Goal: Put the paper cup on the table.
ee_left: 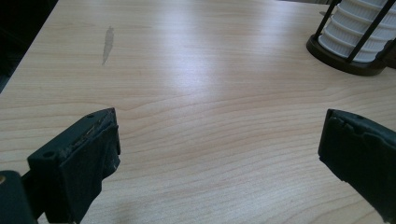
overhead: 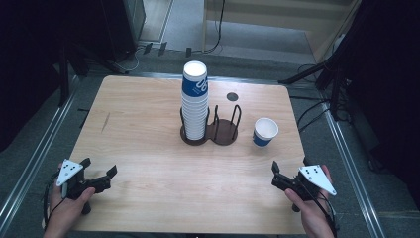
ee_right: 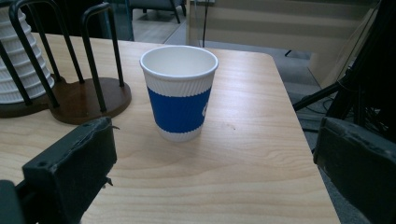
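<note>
High view: the single paper cup [overhead: 265, 132] stands upright on the table [overhead: 148, 148], ahead of the right gripper [overhead: 289, 174] and well apart from it; white rim, blue band. The left gripper [overhead: 99, 168] holds nothing, jaws wide.

Left gripper view: bare tabletop between spread jaws; the cup stack [ee_left: 357, 28] sits ahead-right in its holder [ee_left: 343, 60].

Right gripper view: the cup's ribbed white wall and blue sleeve stand ahead between wide, empty jaws.
</note>
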The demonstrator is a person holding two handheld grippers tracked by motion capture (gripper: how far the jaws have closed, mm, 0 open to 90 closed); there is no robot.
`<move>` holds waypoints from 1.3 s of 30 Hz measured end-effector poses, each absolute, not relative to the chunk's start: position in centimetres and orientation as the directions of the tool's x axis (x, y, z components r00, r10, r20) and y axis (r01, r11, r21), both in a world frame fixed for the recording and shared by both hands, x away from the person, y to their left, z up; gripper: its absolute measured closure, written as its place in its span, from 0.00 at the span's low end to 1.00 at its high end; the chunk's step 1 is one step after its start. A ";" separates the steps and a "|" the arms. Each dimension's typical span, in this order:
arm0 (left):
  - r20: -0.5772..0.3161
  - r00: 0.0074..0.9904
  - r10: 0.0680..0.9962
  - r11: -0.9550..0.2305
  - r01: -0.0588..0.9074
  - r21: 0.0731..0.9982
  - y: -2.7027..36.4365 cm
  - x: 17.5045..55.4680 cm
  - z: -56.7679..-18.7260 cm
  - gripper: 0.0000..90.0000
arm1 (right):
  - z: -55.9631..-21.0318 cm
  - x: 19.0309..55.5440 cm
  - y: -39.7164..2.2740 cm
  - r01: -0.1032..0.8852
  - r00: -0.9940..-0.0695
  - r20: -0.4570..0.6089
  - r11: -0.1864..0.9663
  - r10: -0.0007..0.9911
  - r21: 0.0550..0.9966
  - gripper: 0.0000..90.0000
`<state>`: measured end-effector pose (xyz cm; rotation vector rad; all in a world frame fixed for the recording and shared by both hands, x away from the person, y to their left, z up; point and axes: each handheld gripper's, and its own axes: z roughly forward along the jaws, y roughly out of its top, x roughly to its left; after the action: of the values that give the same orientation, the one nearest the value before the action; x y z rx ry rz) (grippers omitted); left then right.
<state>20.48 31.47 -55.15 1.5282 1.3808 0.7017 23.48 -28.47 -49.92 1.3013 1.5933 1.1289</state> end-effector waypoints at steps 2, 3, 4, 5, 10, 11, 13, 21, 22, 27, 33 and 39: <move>-0.166 0.205 0.965 0.062 0.435 0.898 31.5 20.5 -55.1 0.00 | -50.1 23.2 -28.8 0.304 -0.171 -0.027 0.079 0.985 0.949 0.00; -0.166 0.204 0.965 0.062 0.435 0.898 31.5 20.5 -55.1 0.00 | -50.2 23.2 -28.9 0.305 -0.170 -0.027 0.079 0.985 0.949 0.00; -0.166 0.204 0.965 0.062 0.435 0.898 31.5 20.5 -55.1 0.00 | -50.3 23.1 -29.1 0.307 -0.167 -0.029 0.079 0.986 0.949 0.00; -0.166 0.204 0.965 0.063 0.434 0.899 31.5 20.5 -55.1 0.00 | -50.4 23.0 -29.2 0.307 -0.164 -0.029 0.079 0.986 0.949 0.00; -0.166 0.204 0.965 0.063 0.433 0.899 31.5 20.5 -55.2 0.00 | -50.9 22.6 -29.9 0.314 -0.158 -0.037 0.086 0.987 0.945 0.00; -0.166 0.204 0.965 0.063 0.433 0.899 31.5 20.5 -55.2 0.00 | -51.1 22.5 -30.0 0.316 -0.155 -0.037 0.085 0.987 0.945 0.00; -0.165 0.204 0.965 0.063 0.433 0.899 31.5 20.5 -55.2 0.00 | -51.5 22.4 -30.4 0.321 -0.148 -0.042 0.089 0.988 0.943 0.00; -0.166 0.204 0.965 0.063 0.435 0.898 31.5 20.5 -55.2 0.00 | -52.9 21.8 -32.0 0.350 -0.115 -0.043 0.081 0.992 0.933 0.00; -0.166 0.204 0.965 0.061 0.438 0.897 31.5 20.5 -55.1 0.00 | -53.0 21.7 -32.2 0.353 -0.112 -0.045 0.082 0.993 0.932 0.00; -0.166 0.204 0.965 0.062 0.437 0.897 31.5 20.5 -55.1 0.00 | -53.6 21.2 -33.1 0.369 -0.105 -0.048 0.084 0.993 0.926 0.00; -0.176 0.200 0.964 0.071 0.443 0.893 31.6 20.5 -55.2 0.00 | -54.3 20.6 -33.9 0.398 -0.101 -0.040 0.077 0.994 0.914 0.00; -0.180 0.198 0.964 0.075 0.446 0.892 31.6 20.6 -55.2 0.00 | -54.4 20.0 -34.1 0.400 -0.112 -0.042 0.083 0.993 0.913 0.00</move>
<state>20.60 31.61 -55.16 1.5248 1.3970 0.6864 20.00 -34.05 -54.35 1.4084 1.6191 1.0087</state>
